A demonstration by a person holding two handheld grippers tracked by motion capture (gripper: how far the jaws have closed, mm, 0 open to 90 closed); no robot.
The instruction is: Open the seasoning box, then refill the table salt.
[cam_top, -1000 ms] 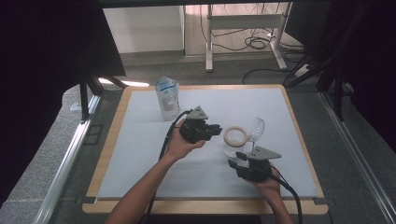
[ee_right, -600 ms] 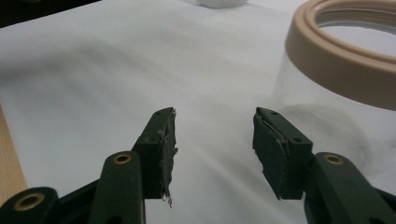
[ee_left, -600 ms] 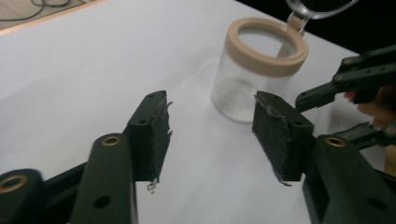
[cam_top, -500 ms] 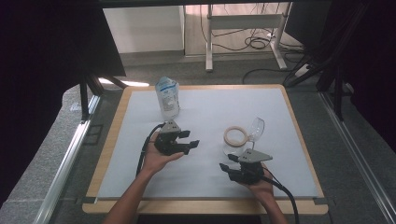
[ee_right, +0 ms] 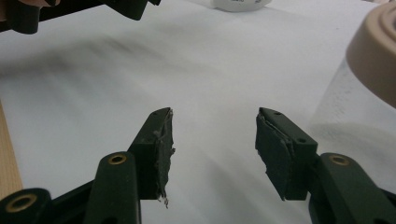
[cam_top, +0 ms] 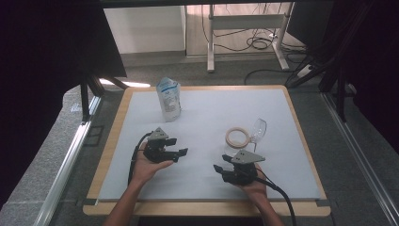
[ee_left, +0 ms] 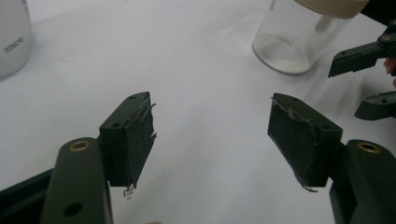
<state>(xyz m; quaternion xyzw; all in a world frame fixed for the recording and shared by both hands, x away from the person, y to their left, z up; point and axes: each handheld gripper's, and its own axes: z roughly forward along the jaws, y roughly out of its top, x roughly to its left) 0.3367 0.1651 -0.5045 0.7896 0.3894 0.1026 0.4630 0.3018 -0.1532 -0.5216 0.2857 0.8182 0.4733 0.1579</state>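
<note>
Both tongs rest low over the near half of the white counter (cam_top: 202, 117), each with its jaws apart and nothing between them. The left tongs (cam_top: 181, 152) point right; the right tongs (cam_top: 220, 168) point left, toward them. A clear glass jar (cam_top: 258, 129) lies on its side at the right, its beige lid ring (cam_top: 237, 137) touching it on the left, just beyond the right tongs. A white pouch (cam_top: 169, 99) stands far left. The jar looks free to roll, so a brushing jaw could send it away; a hard squeeze on bare glass might slip.
</note>
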